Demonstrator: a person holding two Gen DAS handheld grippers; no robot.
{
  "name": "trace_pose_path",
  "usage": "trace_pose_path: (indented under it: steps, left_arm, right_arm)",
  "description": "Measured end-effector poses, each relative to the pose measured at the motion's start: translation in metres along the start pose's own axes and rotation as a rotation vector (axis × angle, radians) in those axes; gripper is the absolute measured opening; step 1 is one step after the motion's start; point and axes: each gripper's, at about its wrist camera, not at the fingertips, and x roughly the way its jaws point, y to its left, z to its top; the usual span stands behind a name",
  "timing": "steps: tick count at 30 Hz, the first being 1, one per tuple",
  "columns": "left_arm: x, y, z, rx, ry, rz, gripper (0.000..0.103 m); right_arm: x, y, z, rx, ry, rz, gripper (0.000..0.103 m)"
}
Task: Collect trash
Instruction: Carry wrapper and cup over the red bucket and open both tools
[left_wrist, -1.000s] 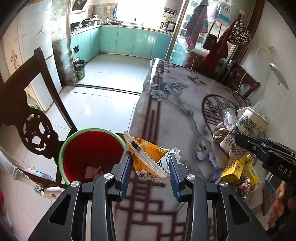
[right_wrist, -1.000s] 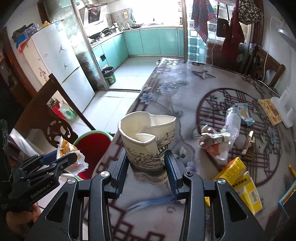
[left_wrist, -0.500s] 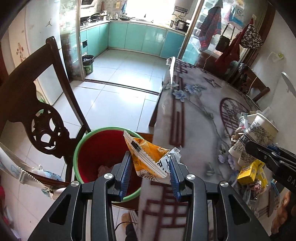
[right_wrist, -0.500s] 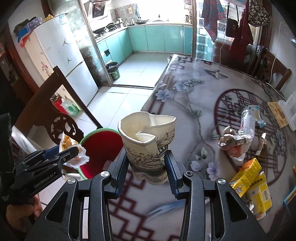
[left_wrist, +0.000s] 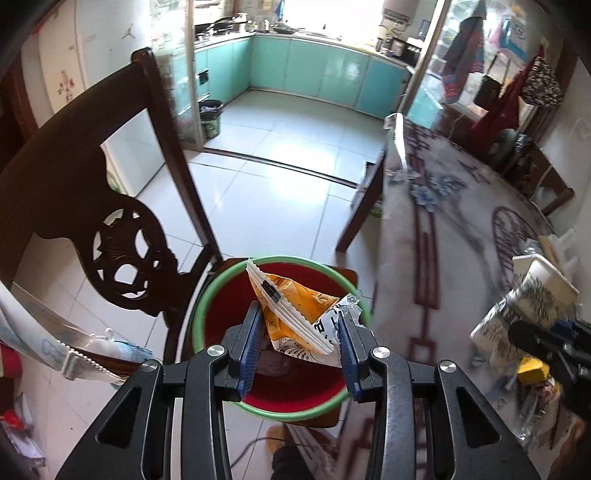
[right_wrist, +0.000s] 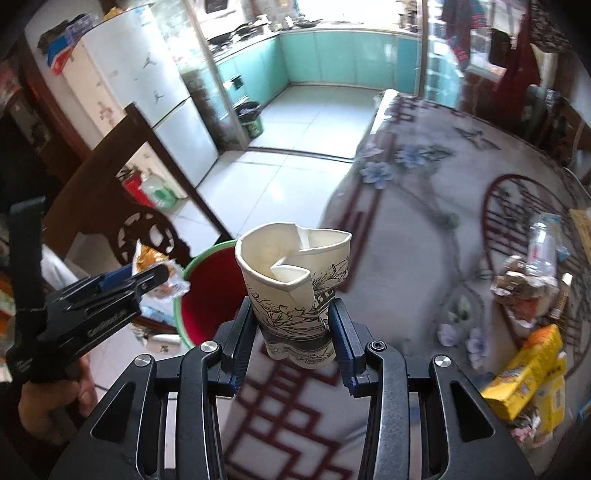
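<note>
My left gripper is shut on an orange and white snack wrapper and holds it right above a red bin with a green rim. Some trash lies at the bin's bottom. In the right wrist view the left gripper and wrapper hang over the bin. My right gripper is shut on a crumpled paper cup with a black flower print, held above the table's left edge. The cup also shows in the left wrist view.
A dark wooden chair stands left of the bin. On the flowered tablecloth lie a crushed plastic bottle, crumpled wrappers and yellow cartons. A fridge and tiled kitchen floor lie beyond.
My left gripper has carried the wrapper left, off the table, to above the red bin. My right gripper with the cup has moved left toward the table's edge.
</note>
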Motion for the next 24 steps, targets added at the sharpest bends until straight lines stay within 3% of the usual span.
trace_pose_path:
  steps: [11,17,19,20,21,24]
  left_arm:
    - [0.02,0.024,0.009,-0.018,0.015,0.039,0.036]
    - [0.023,0.027,0.013,-0.019,0.008,0.049,0.038]
    - [0.025,0.025,0.015,-0.014,0.008,0.045,0.047]
    - [0.025,0.024,0.016,-0.01,0.008,0.052,0.059]
    - [0.024,0.022,0.017,-0.008,0.002,0.059,0.066]
    - [0.018,0.014,0.017,0.001,-0.021,0.048,0.067]
  right_arm:
    - [0.054,0.028,0.005,-0.026,0.119,0.103,0.038]
    - [0.056,0.029,0.008,-0.016,0.099,0.103,0.039]
    - [0.054,0.029,0.011,-0.006,0.083,0.105,0.06]
    - [0.052,0.029,0.012,0.0,0.072,0.102,0.083]
    - [0.047,0.027,0.012,0.013,0.046,0.097,0.089]
    - [0.033,0.02,0.01,0.032,0.008,0.099,0.089]
